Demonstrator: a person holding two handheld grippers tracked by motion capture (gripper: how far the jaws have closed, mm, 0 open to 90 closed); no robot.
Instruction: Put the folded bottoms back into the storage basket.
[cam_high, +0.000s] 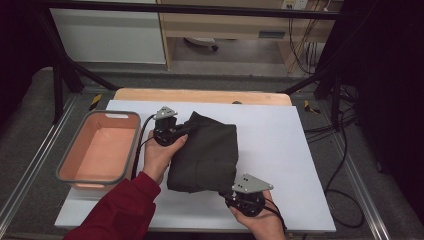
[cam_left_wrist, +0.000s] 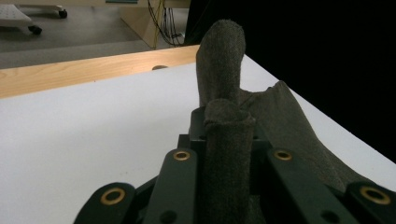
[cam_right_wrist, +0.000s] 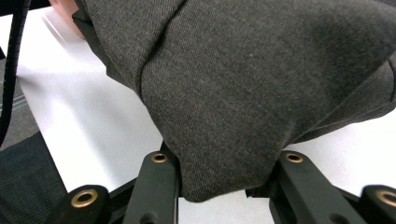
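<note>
Cloth, dark grey and folded, is seen at the middle of the high view on the white bench, gripped at its upper left corner by the left gripper and at its lower right by the right gripper. A pink bin sits at left. Fingers clamped on bunched fabric are shown by the left gripper view (the right gripper view likewise,).

Dark grey folded cloth bunched between the two black jaws of the right gripper, pinched at its lower fold. White table surface beneath, black cable at left edge.
</note>
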